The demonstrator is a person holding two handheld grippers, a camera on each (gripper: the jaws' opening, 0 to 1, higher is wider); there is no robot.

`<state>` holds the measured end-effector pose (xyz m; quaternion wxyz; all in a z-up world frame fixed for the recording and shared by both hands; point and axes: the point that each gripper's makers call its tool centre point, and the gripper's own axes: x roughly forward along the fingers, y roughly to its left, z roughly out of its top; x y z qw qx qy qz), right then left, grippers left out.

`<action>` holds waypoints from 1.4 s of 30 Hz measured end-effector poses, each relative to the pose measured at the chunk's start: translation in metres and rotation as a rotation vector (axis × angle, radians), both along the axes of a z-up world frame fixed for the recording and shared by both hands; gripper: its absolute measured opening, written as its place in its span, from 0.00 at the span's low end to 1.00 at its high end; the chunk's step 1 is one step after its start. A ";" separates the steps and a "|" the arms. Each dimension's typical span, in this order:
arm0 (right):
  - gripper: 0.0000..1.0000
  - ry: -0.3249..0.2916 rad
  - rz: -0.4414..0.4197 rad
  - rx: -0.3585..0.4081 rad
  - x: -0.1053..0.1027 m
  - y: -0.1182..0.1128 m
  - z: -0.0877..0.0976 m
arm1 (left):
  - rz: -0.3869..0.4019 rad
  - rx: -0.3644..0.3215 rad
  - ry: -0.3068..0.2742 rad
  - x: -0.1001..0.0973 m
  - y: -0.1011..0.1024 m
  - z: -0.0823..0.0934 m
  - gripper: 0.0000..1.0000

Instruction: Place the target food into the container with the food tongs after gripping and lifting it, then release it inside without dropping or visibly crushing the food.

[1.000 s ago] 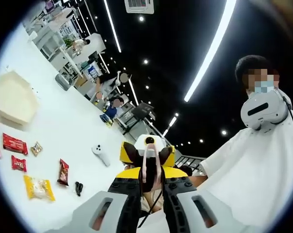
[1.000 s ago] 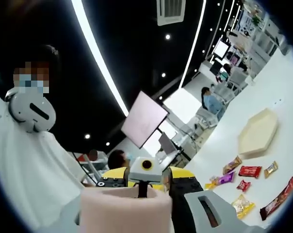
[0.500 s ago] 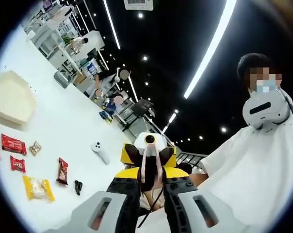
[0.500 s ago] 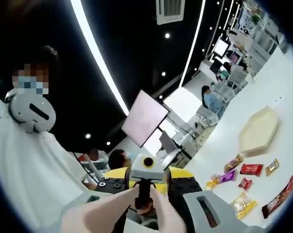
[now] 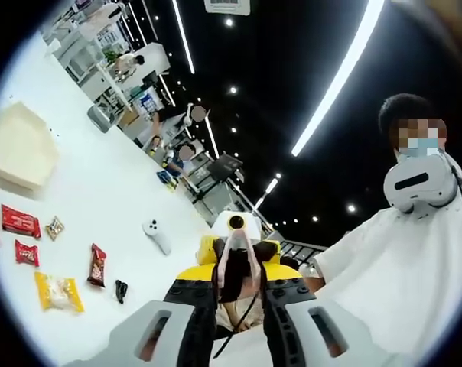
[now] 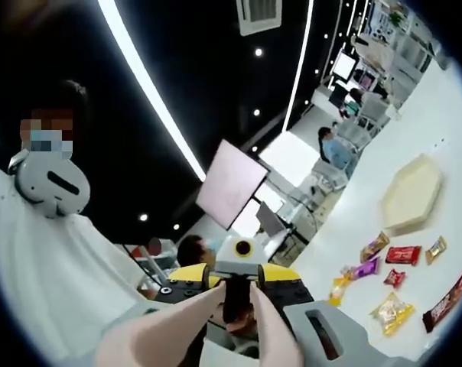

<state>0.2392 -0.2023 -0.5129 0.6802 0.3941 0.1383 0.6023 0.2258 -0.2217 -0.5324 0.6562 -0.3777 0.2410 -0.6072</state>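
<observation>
Target food can't be singled out: several snack packets lie loose on the white table (image 5: pixel 116 191), none gripped, all outside the container. In the left gripper view there is a red packet (image 5: pixel 21 220), a small gold one (image 5: pixel 55 227), a small red one (image 5: pixel 26 252), a dark red bar (image 5: pixel 97 265) and a yellow bag (image 5: pixel 57 292). A purple packet at the edge is cut off. A small black item (image 5: pixel 121 290) beside the bar is too small to identify. A white controller (image 5: pixel 156 235) lies apart from the packets.

The beige hexagonal container (image 5: pixel 21 149) sits on the table beyond the packets. Its inside is hard to read.

The pink food tongs (image 6: pixel 250 332) rise between the jaws of the right gripper (image 6: pixel 231 344). Their two arms spread near the camera and meet at the far end. The right gripper clamps the tongs with jaws wide; the left jaw is mostly hidden behind a tong arm. The tongs are off the table, tips blurred and carrying nothing visible.

The left gripper (image 5: pixel 239 336) shows a narrow gap between its jaws, nothing clamped, only a thin cable behind.

A person in a white garment (image 5: pixel 399 267) stands behind, partly cut off.
</observation>
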 end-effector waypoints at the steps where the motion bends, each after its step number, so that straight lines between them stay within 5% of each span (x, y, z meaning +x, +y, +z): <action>1: 0.25 0.000 0.003 0.000 0.000 0.000 0.000 | -0.005 -0.002 0.003 -0.001 0.000 0.000 0.20; 8: 0.28 0.008 0.021 0.005 -0.004 0.002 0.001 | -0.033 -0.005 0.012 -0.003 0.001 0.001 0.25; 15: 0.27 -0.024 0.006 0.001 -0.001 0.001 0.001 | -0.026 -0.038 -0.073 -0.006 0.004 0.007 0.28; 16: 0.27 0.007 -0.022 0.043 0.006 -0.005 0.005 | 0.037 -0.053 -0.073 0.003 0.010 0.010 0.26; 22: 0.27 -0.012 -0.077 0.010 0.016 -0.015 -0.001 | 0.085 -0.033 -0.074 0.011 0.033 0.009 0.21; 30: 0.27 0.013 -0.091 0.022 0.018 -0.014 -0.001 | 0.079 0.027 -0.094 0.009 0.015 0.002 0.27; 31: 0.27 -0.023 -0.164 0.025 0.031 -0.020 0.000 | 0.105 0.023 -0.115 0.015 0.017 0.002 0.27; 32: 0.27 0.041 -0.105 0.050 0.024 -0.019 0.001 | 0.088 0.015 -0.069 0.015 0.014 0.000 0.27; 42: 0.26 0.015 -0.102 0.003 0.020 -0.014 -0.005 | 0.061 0.022 -0.044 0.014 0.008 -0.005 0.22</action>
